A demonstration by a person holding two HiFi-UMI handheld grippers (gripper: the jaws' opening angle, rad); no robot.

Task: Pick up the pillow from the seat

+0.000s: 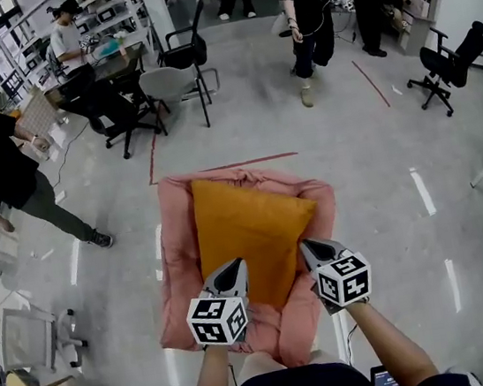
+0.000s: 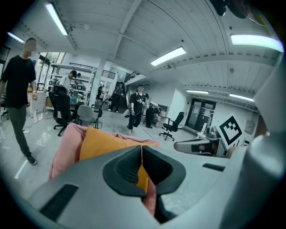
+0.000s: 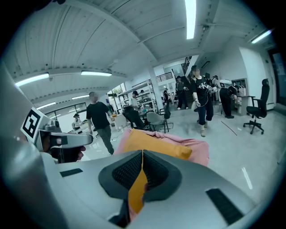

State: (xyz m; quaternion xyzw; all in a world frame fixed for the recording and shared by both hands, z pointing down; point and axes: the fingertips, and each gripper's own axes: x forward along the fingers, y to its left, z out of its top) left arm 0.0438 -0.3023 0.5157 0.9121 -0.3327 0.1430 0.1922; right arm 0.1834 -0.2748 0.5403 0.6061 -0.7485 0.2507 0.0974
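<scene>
An orange pillow (image 1: 250, 222) lies on a pink cushioned seat (image 1: 176, 250) on the floor in front of me. My left gripper (image 1: 236, 275) is shut on the pillow's near left corner, and my right gripper (image 1: 308, 250) is shut on its near right corner. In the left gripper view, orange cloth of the pillow (image 2: 105, 142) is pinched between the closed jaws of the left gripper (image 2: 141, 162). The right gripper view shows the same: a fold of the pillow (image 3: 154, 143) hangs down through the closed jaws of the right gripper (image 3: 142, 166). The pink seat (image 3: 199, 150) shows behind the pillow.
A person in black (image 1: 7, 176) walks at the left. Another person (image 1: 305, 9) stands at the back. Office chairs (image 1: 174, 81) stand beyond the seat, and one more chair (image 1: 446, 65) at the right. Red tape lines (image 1: 246, 162) mark the floor. A folding chair (image 1: 34, 337) is at the near left.
</scene>
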